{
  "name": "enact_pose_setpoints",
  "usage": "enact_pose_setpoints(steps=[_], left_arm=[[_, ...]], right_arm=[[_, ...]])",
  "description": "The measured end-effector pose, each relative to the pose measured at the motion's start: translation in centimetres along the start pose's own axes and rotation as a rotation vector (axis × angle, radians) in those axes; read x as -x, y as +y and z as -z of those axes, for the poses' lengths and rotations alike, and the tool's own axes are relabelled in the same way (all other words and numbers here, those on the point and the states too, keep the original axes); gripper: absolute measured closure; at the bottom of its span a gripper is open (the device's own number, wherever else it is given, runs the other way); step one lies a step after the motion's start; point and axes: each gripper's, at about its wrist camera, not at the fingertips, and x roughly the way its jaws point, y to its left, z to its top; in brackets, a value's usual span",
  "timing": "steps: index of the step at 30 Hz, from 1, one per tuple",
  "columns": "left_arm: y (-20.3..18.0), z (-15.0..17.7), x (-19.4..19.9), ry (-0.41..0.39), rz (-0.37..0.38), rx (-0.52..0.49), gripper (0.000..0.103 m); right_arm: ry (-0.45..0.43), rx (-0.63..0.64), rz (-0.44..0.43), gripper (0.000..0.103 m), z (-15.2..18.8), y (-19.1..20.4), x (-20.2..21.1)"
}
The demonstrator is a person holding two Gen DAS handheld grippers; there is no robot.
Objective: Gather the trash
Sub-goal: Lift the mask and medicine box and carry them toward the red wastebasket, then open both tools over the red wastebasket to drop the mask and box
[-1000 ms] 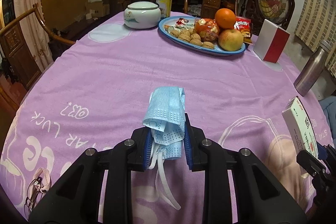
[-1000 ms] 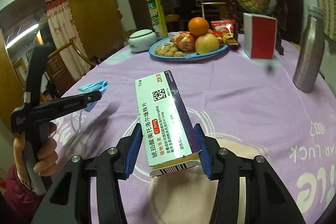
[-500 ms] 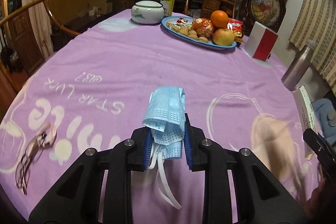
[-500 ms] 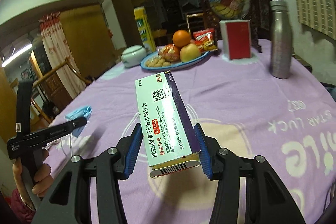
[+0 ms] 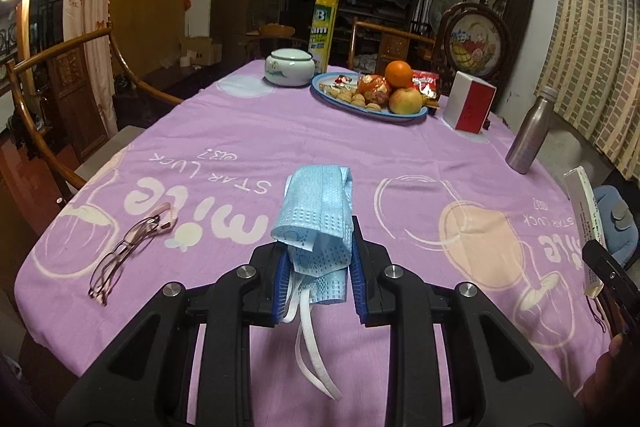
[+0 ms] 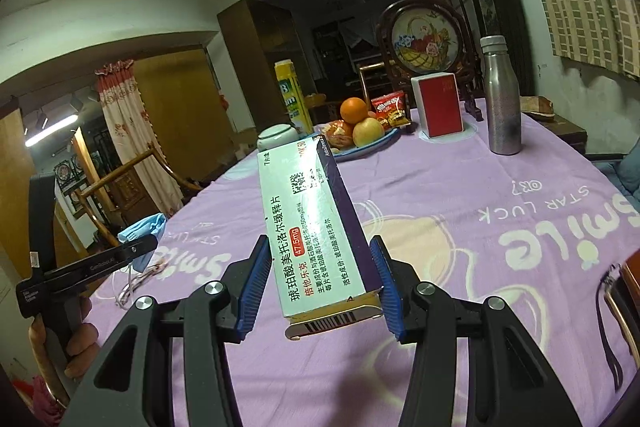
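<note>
While both tilt down over table, L gripper point(image 5: 318, 267) clamps mask point(image 5: 316, 223), R gripper point(image 6: 320, 287) grips med box point(image 6: 312, 227).

Light blue face mask point(image 5: 320, 215), white-and-purple medicine box point(image 6: 316, 227), purple tablecloth point(image 5: 248, 131) with white lettering, silver bottle point(image 6: 502, 99)

Left gripper point(image 5: 319, 267), right gripper point(image 6: 320, 279) clamped.
</note>
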Motion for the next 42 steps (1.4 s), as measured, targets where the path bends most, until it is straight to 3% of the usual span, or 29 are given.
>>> enact_pose_setpoints(steps=[11,19,27,32,37,42], left_arm=[[1.7,2.0,6.9,-0.085,-0.001,0.026,0.076],[5.3,4.2,10.7,-0.123,-0.054,0.076,0.076],[10.6,7.4,13.9,-0.129,-0.157,0.135,0.076],[14.9,11.0,14.5,-0.057,-0.234,0.177,0.076],[19.9,15.9,13.5,0.082,-0.309,0.235,0.076],[22.9,19.2,10.4,0.217,-0.323,0.277,0.073]], right_arm=[[-0.044,0.038,-0.063,0.053,1.2,3.0,4.7],[-0.051,0.103,-0.118,0.053,2.3,6.4,6.5],[-0.009,0.156,-0.202,0.053,3.8,9.8,6.9],[0.041,0.194,-0.236,0.053,4.8,11.7,5.8],[0.093,0.232,-0.266,0.053,5.7,13.7,4.5],[0.147,0.283,-0.293,0.053,6.7,16.3,3.3]])
